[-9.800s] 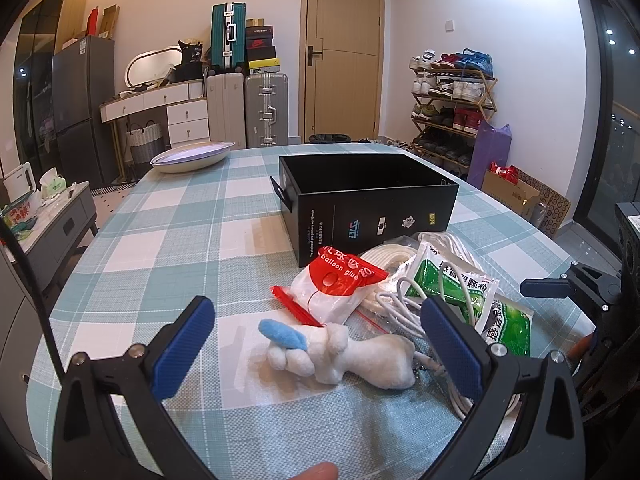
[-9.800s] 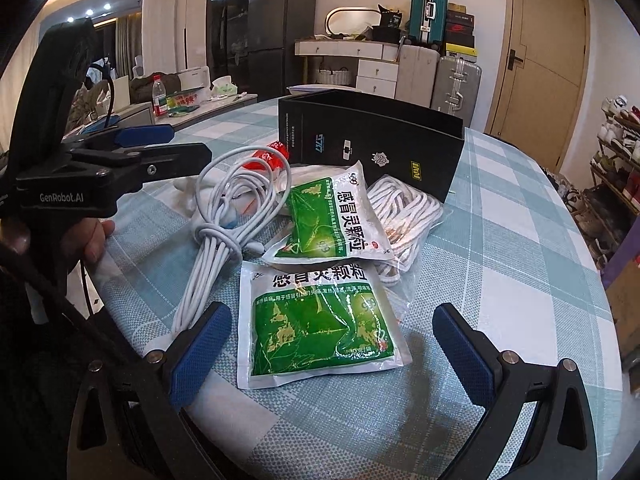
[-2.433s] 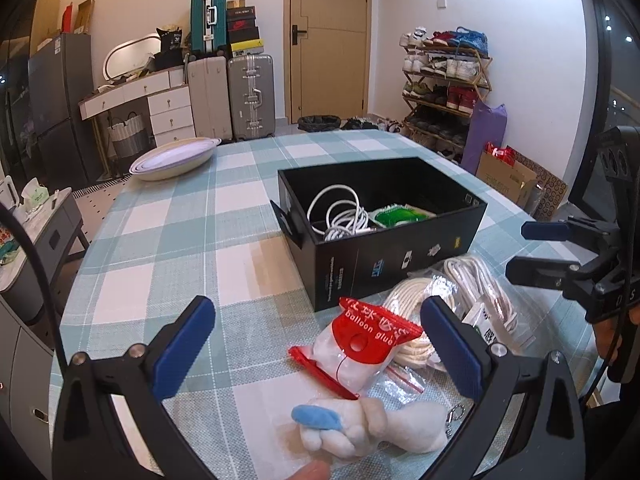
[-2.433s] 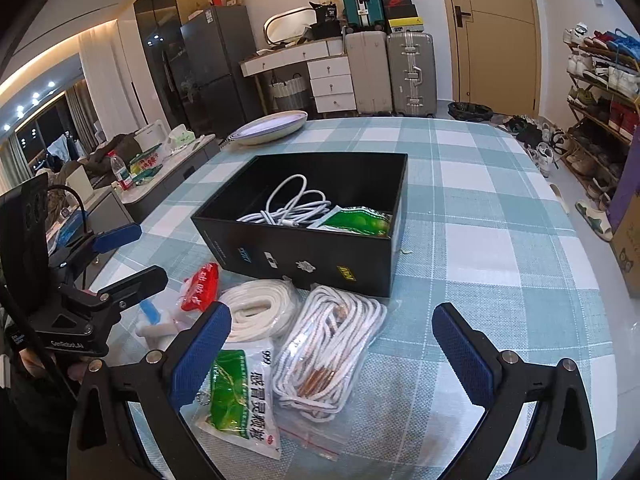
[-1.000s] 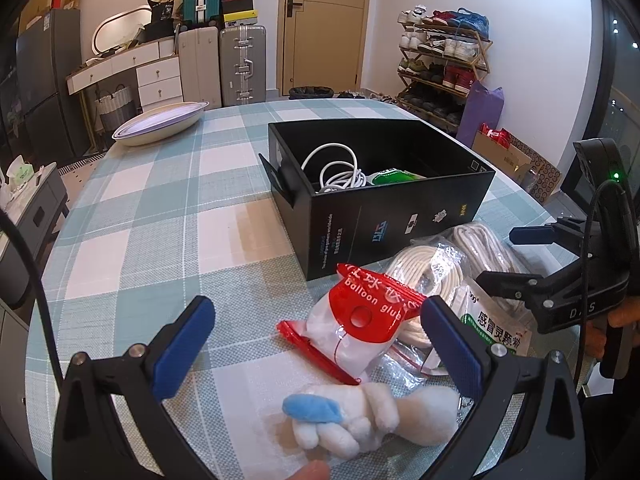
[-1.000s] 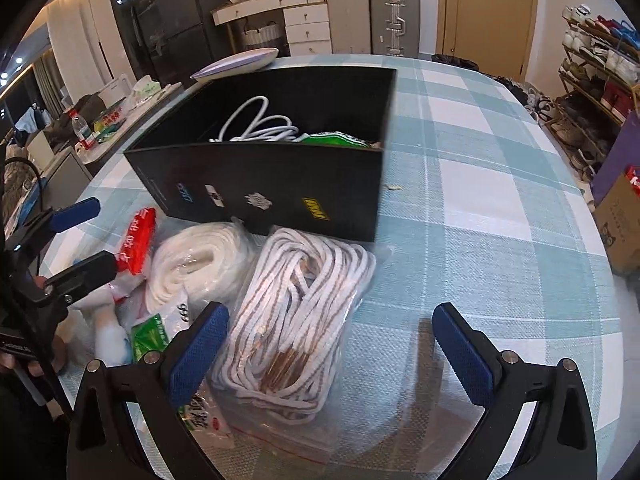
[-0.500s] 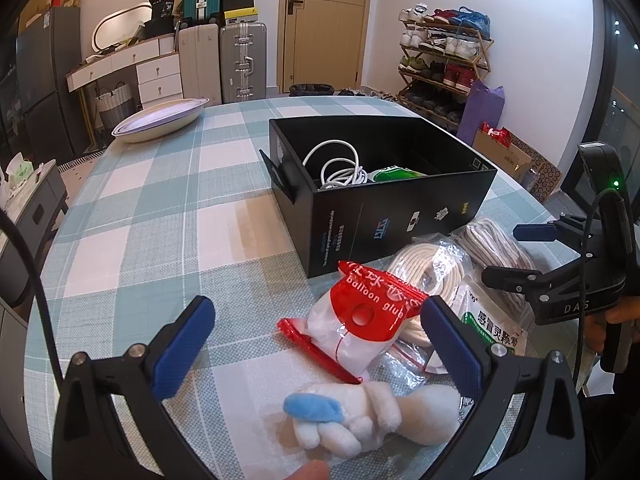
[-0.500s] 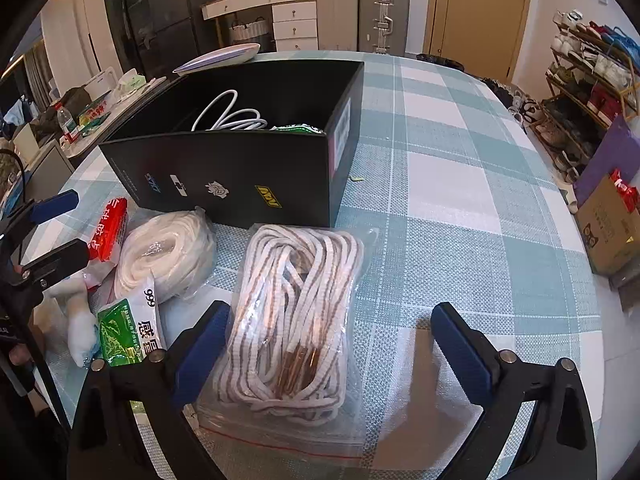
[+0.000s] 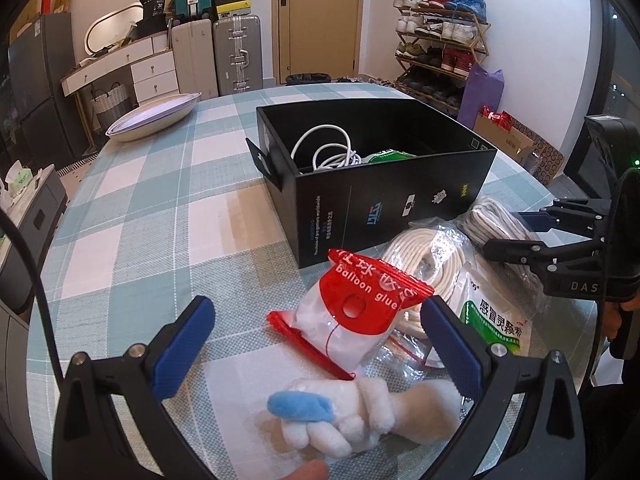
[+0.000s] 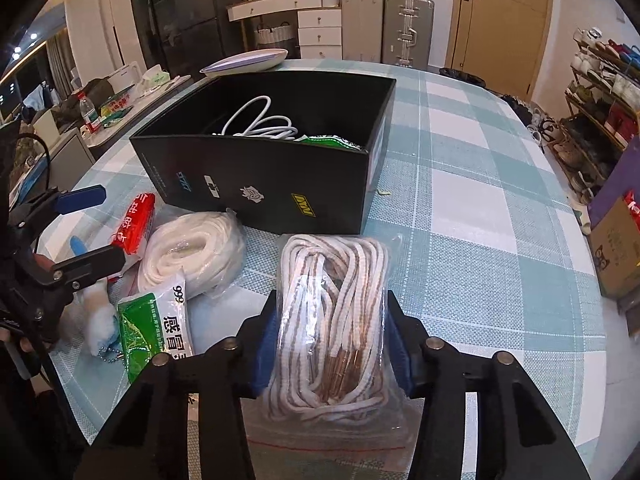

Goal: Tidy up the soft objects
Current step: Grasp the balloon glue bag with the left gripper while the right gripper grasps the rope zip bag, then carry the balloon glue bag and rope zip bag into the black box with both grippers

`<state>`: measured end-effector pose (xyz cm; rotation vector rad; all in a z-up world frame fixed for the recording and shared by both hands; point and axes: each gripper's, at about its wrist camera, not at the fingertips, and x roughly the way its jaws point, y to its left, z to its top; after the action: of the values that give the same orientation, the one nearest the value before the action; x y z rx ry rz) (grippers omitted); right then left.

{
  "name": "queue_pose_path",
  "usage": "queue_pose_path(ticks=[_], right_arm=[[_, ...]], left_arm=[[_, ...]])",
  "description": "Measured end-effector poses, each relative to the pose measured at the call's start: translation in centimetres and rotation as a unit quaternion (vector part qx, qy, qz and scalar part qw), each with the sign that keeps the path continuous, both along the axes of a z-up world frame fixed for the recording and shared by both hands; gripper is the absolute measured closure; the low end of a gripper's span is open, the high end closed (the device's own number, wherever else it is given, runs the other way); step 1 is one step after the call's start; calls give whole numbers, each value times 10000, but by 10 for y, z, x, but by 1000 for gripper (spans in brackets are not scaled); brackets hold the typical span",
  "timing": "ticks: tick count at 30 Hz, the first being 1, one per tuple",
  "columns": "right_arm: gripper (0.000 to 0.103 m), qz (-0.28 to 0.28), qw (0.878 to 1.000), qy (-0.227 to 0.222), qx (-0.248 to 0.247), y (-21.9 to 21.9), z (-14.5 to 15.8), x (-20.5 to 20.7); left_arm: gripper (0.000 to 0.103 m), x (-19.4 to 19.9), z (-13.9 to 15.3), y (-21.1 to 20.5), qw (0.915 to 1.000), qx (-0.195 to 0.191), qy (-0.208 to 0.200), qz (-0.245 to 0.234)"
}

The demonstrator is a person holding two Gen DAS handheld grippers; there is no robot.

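The right gripper [image 10: 332,344] is pinching the rope bag [image 10: 332,312], its blue pads pressing in on both sides of the striped coil through the clear plastic. The bag is lying on the table [image 10: 480,240] just in front of the box [image 10: 260,184], near its right corner. To my eye, the grip is sitting low on the coil, so the free end is likely sagging once lifted; raising it well above the box wall before carrying it over should be keeping the plastic from snagging the rim. The box is already holding a white cable [image 10: 260,124] and a green packet [image 10: 332,142], so releasing toward the emptier right side looks wiser.

The left gripper [image 9: 316,344] is hanging with its jaws spread wide, holding nothing, over the glue pouch [image 9: 360,312] and the plush toy [image 9: 360,416]. A white cord bundle [image 10: 192,252] and a green sachet [image 10: 156,332] are waiting beside the rope bag.

The table is wearing a teal-and-white check cloth, with a shallow dish [image 9: 154,114] lying at its far edge. Behind it, suitcases [image 9: 236,56] are standing by a door [image 9: 316,20], and a shoe rack [image 9: 440,40] is lining the right wall.
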<state>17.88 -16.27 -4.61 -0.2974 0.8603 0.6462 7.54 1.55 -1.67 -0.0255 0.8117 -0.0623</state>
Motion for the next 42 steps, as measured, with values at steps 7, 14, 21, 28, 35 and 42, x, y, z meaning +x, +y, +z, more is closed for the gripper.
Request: queue_pose_path(ticks=[7,14,21,28,35,42], right_arm=[[56,61,9999,-16,105,-2,5,-2],[56,99,9998,-6,153,-2,5,-2],[56,110,9998,-8,174,-4,6,-3],[56,150,9996,-44,229,-5,8,-5],[56,246,9988,-94,405,-8,17,-11],[56,299,9975,-227,607,-11,32,-18]], left_arm=[[15,8,-6,4,9994,-252,243,-49],[35,6,-8,-2,9988,-300,304,-226],[49,4,-5,-5,9991,-225,232,-263],[57,2,-3,-6,9992,-193,144,-328],[62,0,2,-4,9992,-250,39,-307],[62,-6,11,-5,9988,-314,-154,-335]])
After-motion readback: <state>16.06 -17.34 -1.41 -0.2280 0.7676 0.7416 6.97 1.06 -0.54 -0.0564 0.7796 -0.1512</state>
